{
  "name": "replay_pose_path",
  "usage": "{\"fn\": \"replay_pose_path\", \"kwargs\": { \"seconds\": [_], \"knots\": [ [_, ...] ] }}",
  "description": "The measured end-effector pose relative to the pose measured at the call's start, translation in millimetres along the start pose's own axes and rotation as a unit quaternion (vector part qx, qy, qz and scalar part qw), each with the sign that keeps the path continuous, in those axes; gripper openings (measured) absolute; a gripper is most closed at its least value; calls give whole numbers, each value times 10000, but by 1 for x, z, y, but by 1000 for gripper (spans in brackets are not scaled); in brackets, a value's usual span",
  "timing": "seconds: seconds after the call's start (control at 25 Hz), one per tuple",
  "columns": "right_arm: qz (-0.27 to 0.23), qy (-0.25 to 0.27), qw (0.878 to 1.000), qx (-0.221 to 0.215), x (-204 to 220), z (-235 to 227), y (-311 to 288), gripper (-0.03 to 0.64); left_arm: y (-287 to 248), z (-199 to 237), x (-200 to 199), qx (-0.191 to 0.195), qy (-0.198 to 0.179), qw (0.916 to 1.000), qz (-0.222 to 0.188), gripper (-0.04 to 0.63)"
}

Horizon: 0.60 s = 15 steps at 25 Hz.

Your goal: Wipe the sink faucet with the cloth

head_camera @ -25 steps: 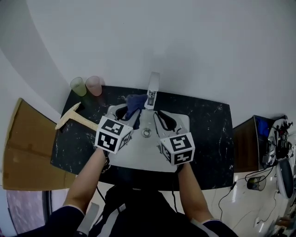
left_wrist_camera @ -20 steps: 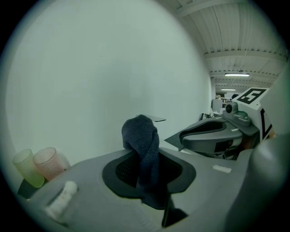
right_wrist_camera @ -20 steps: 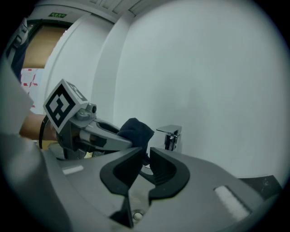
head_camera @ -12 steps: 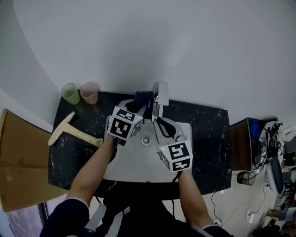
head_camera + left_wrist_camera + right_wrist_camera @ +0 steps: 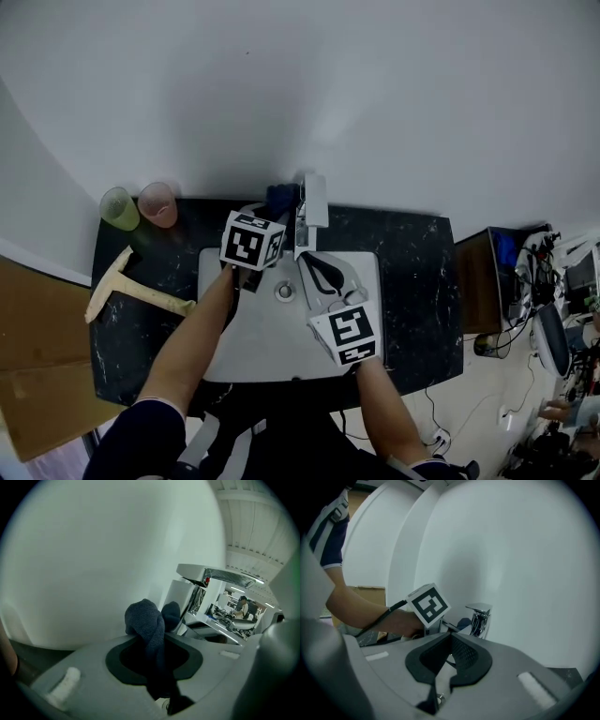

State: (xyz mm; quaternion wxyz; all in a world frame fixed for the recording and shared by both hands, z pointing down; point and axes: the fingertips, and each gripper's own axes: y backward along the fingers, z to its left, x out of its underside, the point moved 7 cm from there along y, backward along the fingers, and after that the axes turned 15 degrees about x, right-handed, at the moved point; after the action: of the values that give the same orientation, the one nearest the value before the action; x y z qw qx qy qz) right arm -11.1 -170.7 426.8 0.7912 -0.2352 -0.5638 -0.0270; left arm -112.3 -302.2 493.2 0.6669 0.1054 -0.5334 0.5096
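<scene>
task thing: the cloth point(image 5: 145, 620), dark blue and bunched, sits at the far left of the faucet point(image 5: 307, 214), close to its base.
left gripper point(image 5: 154, 660): jaws clamped on the cloth, with a wad sticking out past the tips.
right gripper point(image 5: 449, 648): jaws pressed together with nothing between them, hovering over the sink point(image 5: 253, 328), nearer than the faucet and slightly right.
faucet axis: the spout runs from the far wall toward the near side, out over the basin.
key relation: in the left gripper view the faucet point(image 5: 206, 581) lies just right of the cloth and a little beyond it. contact cannot be confirmed.
nearer hand: the left one is right beside the faucet, while the right is well short of it.
step, as judged: the cloth is being brought onto the faucet body, so wiping looks barely begun.
next move, as judged: shift the wad rightward onto the metal, then stroke along the spout's length.
risk: the short wad may let the hard jaw tips scrape the chrome.
</scene>
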Motion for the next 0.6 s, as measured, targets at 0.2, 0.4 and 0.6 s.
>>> {"fn": "replay_pose_path", "kwargs": {
  "seconds": [0.2,0.4,0.6],
  "knots": [
    [-37,-136,9999,-5,1,-1,0,6,-1,2,-3,161,222,9994,-204,81],
    [39,-228,9997,57,5,-4,-1,6,13,-7,-24,429,194,9960,-761,81],
    [-90,-310,9994,76,5,-5,-2,6,27,-21,-51,571,-123,9900,-1281,81]
  ]
}}
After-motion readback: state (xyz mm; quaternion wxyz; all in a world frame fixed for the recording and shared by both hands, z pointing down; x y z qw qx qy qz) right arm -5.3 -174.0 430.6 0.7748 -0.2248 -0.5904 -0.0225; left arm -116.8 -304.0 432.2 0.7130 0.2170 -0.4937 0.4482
